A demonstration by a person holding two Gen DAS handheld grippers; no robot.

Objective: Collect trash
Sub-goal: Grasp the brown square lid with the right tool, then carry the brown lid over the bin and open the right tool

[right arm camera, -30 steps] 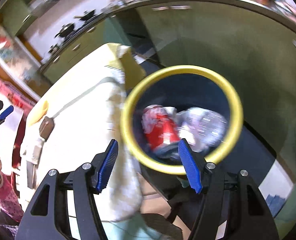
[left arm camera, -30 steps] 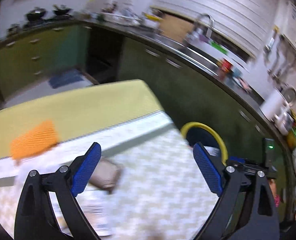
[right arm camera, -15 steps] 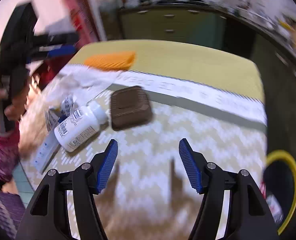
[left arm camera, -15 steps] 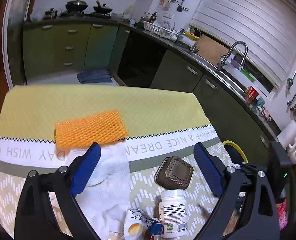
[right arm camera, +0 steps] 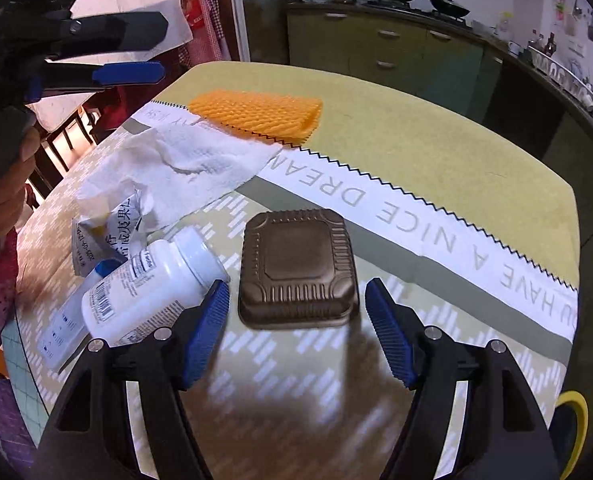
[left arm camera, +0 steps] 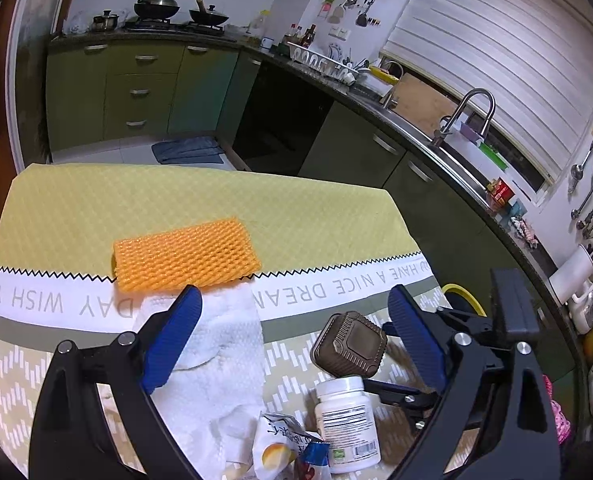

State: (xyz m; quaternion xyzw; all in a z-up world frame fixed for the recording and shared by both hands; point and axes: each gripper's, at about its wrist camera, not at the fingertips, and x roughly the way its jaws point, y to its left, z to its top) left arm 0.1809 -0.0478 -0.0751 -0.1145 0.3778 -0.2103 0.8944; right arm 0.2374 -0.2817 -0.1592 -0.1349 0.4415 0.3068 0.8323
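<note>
Trash lies on the table: a brown plastic tray (right arm camera: pixel 298 266) (left arm camera: pixel 349 344) upside down, a white pill bottle (right arm camera: pixel 152 288) (left arm camera: pixel 346 424) on its side, a crumpled white paper towel (right arm camera: pixel 184 164) (left arm camera: pixel 216 360), an orange foam net (right arm camera: pixel 256 116) (left arm camera: pixel 184 254) and a snack wrapper (right arm camera: pixel 108 236) (left arm camera: pixel 280 448). My right gripper (right arm camera: pixel 298 338) is open and empty, just short of the brown tray, one finger beside the bottle. My left gripper (left arm camera: pixel 292 344) is open and empty above the towel and tray. The yellow-rimmed bin (right arm camera: pixel 574 428) (left arm camera: pixel 462 298) stands past the table's right edge.
The table wears a yellow and green cloth (left arm camera: pixel 136 200) with printed words. Green kitchen cabinets (left arm camera: pixel 136 88) and a counter with a sink tap (left arm camera: pixel 472 112) run behind. A chair (right arm camera: pixel 68 136) stands at the table's left side.
My right gripper swung from over the bin back to the table and closed in on the brown tray. My left gripper's view settled over the trash pile.
</note>
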